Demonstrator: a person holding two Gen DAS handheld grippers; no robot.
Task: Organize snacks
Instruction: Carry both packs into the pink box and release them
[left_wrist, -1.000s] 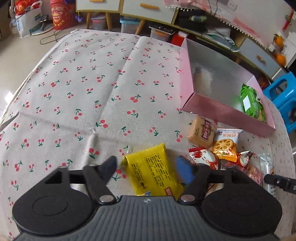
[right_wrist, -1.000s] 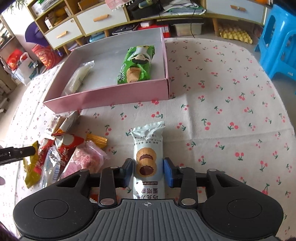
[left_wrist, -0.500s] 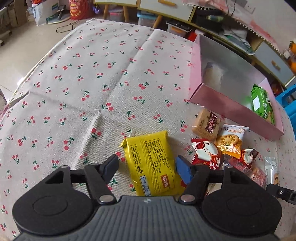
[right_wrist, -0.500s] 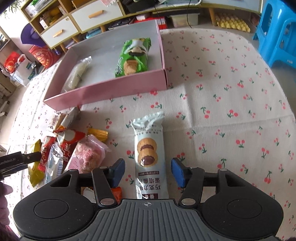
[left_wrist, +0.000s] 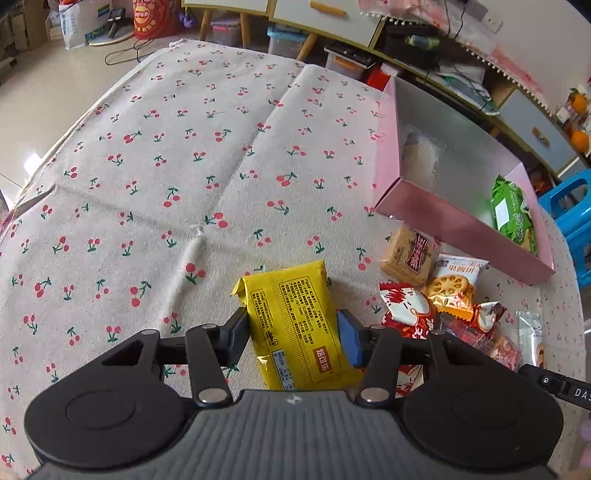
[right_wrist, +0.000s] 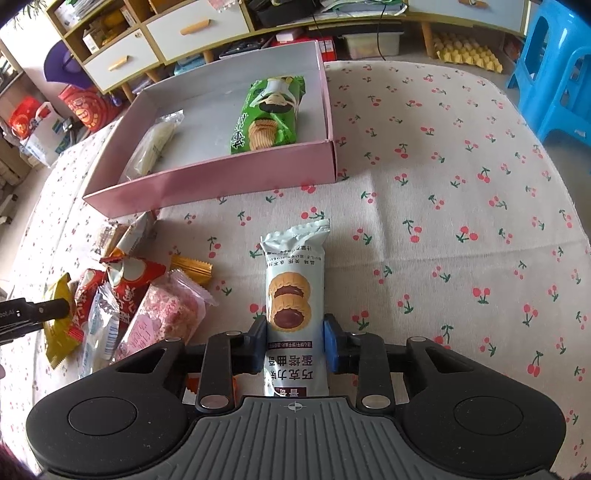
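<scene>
On the cherry-print cloth lies a yellow snack packet (left_wrist: 291, 302). It sits between the closing jaws of my left gripper (left_wrist: 291, 332), and both pads touch its long sides. My right gripper (right_wrist: 295, 339) is shut on a pale packet with chocolate tarts printed on it (right_wrist: 291, 280), which points away toward the pink box (right_wrist: 221, 184). Inside the box lie a green biscuit packet (right_wrist: 269, 114) and a clear white packet (right_wrist: 155, 147). A heap of loose snacks (right_wrist: 129, 295) lies left of the tart packet, and the heap (left_wrist: 424, 295) is right of the yellow packet.
The left wrist view shows the pink box (left_wrist: 454, 229) at the far right of the table. A blue plastic stool (right_wrist: 554, 74) stands beyond the table's right edge. Low cabinets with drawers (right_wrist: 184, 29) and floor clutter line the back. Bare cloth (left_wrist: 166, 166) spreads to the left.
The left jaws have closed in from wide apart onto the yellow packet's sides. The right jaws opened a little, then closed on the tart packet. Neither hand has shifted.
</scene>
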